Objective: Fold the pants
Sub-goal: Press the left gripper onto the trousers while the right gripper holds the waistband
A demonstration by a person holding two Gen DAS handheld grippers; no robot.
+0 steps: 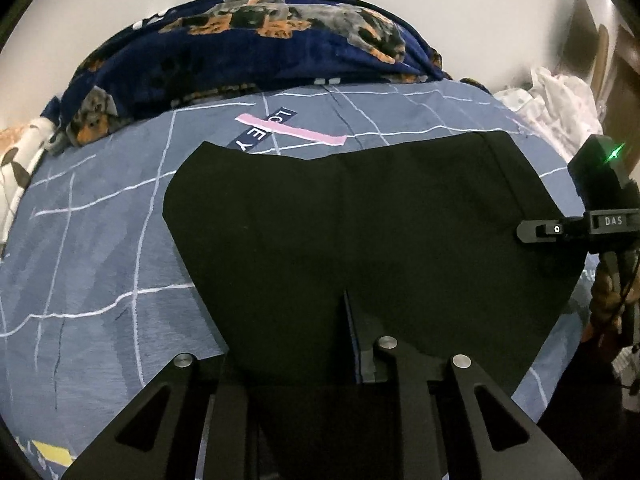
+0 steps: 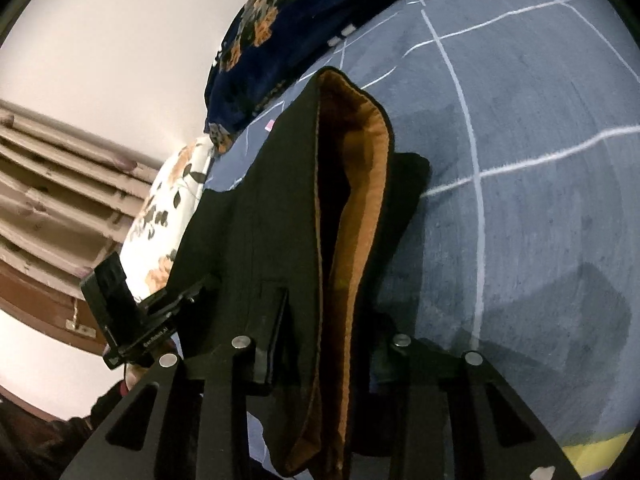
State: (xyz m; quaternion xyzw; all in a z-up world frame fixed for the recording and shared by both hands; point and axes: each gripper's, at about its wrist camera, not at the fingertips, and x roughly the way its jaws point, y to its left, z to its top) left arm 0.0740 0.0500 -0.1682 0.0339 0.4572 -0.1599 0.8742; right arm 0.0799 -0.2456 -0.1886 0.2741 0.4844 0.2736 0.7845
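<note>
Left wrist view: black pants [image 1: 360,232] spread flat on the blue grid-lined bed cover [image 1: 92,272], dog-print blanket [image 1: 248,48] bunched behind; left hand-held gripper [image 1: 288,360] clenched on the near edge of the cloth, only one finger [image 1: 362,340] visible above the fabric. Right wrist view: right hand-held gripper [image 2: 320,344] clamped on a lifted fold of the pants [image 2: 260,216], orange lining [image 2: 360,184] exposed along the open edge. Floral pillow [image 2: 168,208] lay beyond, against the wall
</note>
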